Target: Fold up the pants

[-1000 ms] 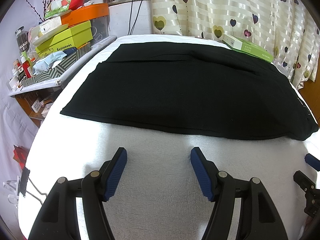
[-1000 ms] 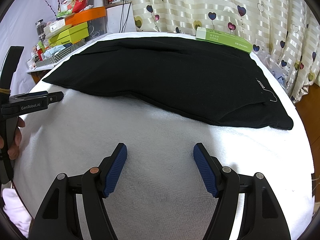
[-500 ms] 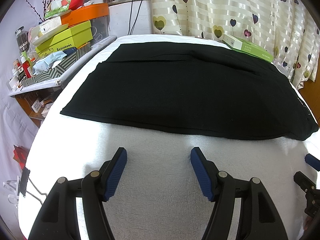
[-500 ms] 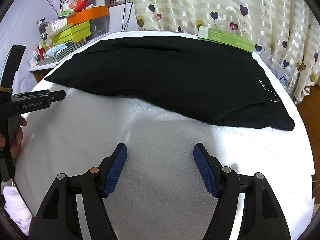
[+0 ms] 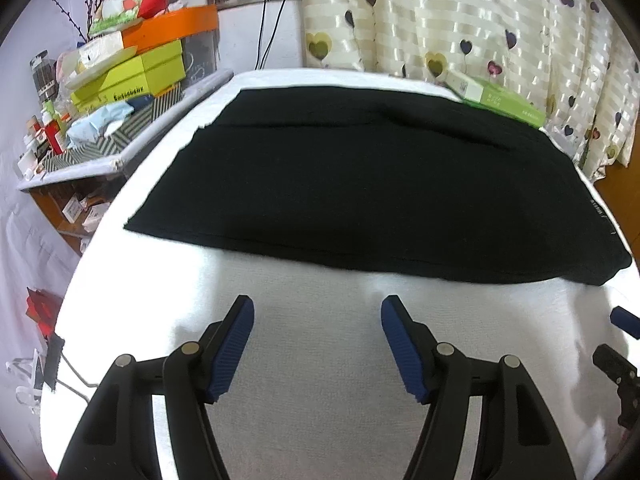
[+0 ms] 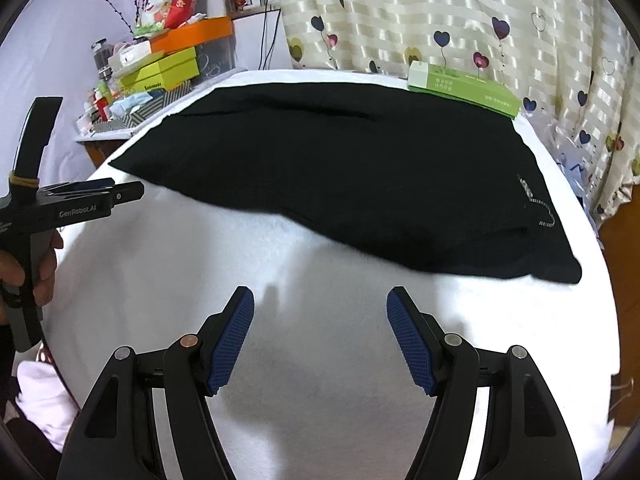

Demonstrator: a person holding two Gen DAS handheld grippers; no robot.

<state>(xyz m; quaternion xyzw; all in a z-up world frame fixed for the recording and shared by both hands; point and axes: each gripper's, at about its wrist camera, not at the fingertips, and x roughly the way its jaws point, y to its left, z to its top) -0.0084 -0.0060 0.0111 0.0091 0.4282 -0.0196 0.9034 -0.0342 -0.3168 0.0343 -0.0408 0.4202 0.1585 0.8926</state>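
Observation:
Black pants (image 5: 368, 184) lie flat across the white towel-covered table (image 5: 320, 360), also in the right wrist view (image 6: 352, 176), waistband with a small chain at the right (image 6: 536, 208). My left gripper (image 5: 316, 312) is open and empty, over bare towel just short of the pants' near edge. My right gripper (image 6: 320, 304) is open and empty, also short of the near edge. The left gripper shows from the side in the right wrist view (image 6: 80, 200); the right gripper's tip shows at the left view's right edge (image 5: 624, 320).
A green box (image 6: 464, 84) lies at the table's far right corner by the heart-print curtain (image 6: 480, 20). A cluttered shelf with yellow-green and orange boxes (image 5: 132, 76) stands at the left. The table's edges drop off left and right.
The right gripper has drifted slightly, so the pants sit a little lower and righter in its view. The left gripper has barely moved. Both stay open.

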